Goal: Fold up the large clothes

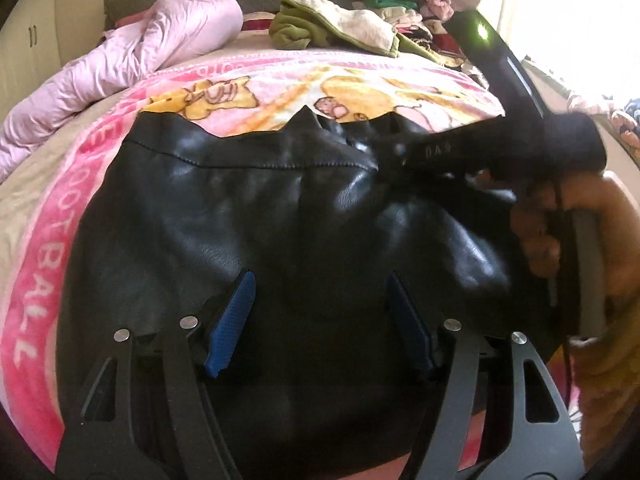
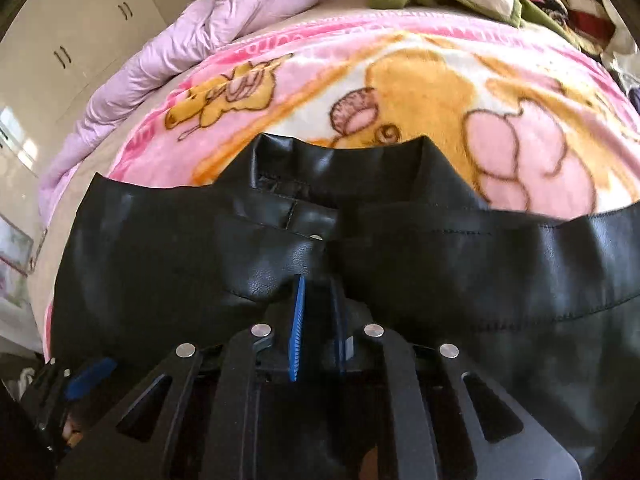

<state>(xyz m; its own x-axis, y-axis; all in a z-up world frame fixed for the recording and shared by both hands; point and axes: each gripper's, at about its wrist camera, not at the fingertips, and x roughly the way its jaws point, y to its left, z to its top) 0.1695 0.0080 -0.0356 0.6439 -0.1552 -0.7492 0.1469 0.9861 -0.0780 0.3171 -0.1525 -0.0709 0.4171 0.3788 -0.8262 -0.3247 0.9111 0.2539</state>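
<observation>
A black leather jacket [image 1: 240,208] lies spread on a pink cartoon blanket [image 1: 280,92], its collar [image 2: 340,160] towards the far side. My left gripper [image 1: 320,320] hovers over the jacket's near part, blue pads wide apart and open, pressing nothing. In the right wrist view my right gripper [image 2: 318,320] is shut on a raised fold of the jacket [image 2: 160,248] just below the collar. From the left wrist view that right gripper [image 1: 400,156] reaches in from the right, a hand [image 1: 560,240] holding its handle. The left gripper's blue pad [image 2: 86,376] shows at the lower left.
A lilac quilt [image 1: 140,52] lies along the bed's left side. A heap of mixed clothes [image 1: 340,24], green and white on top, sits at the far end. White wardrobe doors [image 2: 80,40] stand left of the bed. A bright window [image 1: 580,20] is at the right.
</observation>
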